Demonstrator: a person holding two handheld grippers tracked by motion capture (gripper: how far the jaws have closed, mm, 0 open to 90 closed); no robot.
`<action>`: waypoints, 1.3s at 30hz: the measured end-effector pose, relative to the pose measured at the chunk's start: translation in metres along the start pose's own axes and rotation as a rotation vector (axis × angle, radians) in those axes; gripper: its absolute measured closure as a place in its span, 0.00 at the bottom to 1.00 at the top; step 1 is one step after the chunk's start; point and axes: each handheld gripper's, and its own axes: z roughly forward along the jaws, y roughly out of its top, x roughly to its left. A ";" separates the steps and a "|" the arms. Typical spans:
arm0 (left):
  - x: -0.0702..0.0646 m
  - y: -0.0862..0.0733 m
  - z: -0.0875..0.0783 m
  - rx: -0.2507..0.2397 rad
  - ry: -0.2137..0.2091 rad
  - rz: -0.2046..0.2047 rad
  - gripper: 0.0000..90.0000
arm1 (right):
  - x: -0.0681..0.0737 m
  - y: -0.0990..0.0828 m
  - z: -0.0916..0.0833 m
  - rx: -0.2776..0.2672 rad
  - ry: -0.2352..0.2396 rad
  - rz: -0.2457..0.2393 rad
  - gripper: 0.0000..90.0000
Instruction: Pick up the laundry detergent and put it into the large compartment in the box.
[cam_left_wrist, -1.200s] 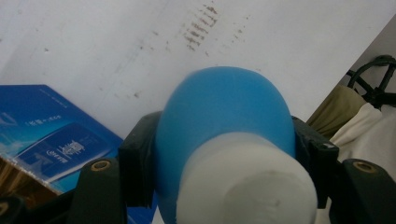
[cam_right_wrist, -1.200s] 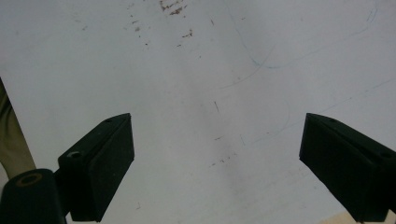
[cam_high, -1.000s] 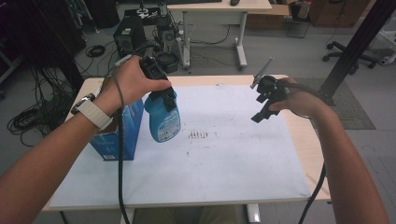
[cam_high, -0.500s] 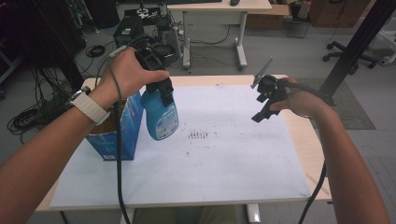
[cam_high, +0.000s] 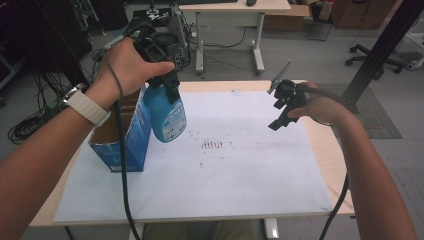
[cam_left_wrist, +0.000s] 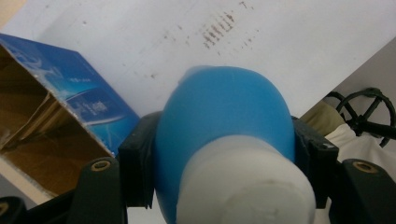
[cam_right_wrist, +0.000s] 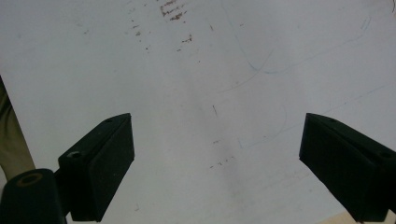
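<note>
A blue bottle (cam_high: 167, 116) with a printed label hangs in the air beside an open blue cardboard box (cam_high: 122, 132) at the table's left. My left gripper (cam_high: 165, 75) is shut on the bottle's upper part. In the left gripper view the bottle (cam_left_wrist: 224, 121) sits between both jaws, its white top nearest the camera, with the box (cam_left_wrist: 60, 121) to its left. My right gripper (cam_high: 282, 107) hovers above the right half of the white sheet (cam_high: 240, 165), open. In the right gripper view the gripper (cam_right_wrist: 215, 158) has its jaws wide apart with nothing between them.
Dark smudge marks (cam_high: 212, 145) lie mid-sheet. The wooden table edge (cam_high: 327, 150) shows on the right. Behind the table stand a desk (cam_high: 235, 10), cables on the floor (cam_high: 25, 127) and an office chair (cam_high: 380, 52). A black post (cam_high: 380, 50) rises at the right.
My left gripper has lifted the blue bottle higher and a little left, closer to the box's open top. The right gripper has stayed where it was.
</note>
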 end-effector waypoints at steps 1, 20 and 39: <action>0.000 0.000 -0.002 0.004 0.003 0.000 0.41 | 0.000 0.000 0.000 0.001 -0.001 0.001 0.11; 0.017 -0.006 -0.029 -0.012 0.021 -0.111 0.41 | 0.000 0.001 -0.001 -0.007 -0.004 -0.001 0.11; 0.034 -0.011 -0.042 -0.021 0.031 -0.212 0.41 | 0.000 0.004 -0.001 -0.011 -0.002 -0.007 0.11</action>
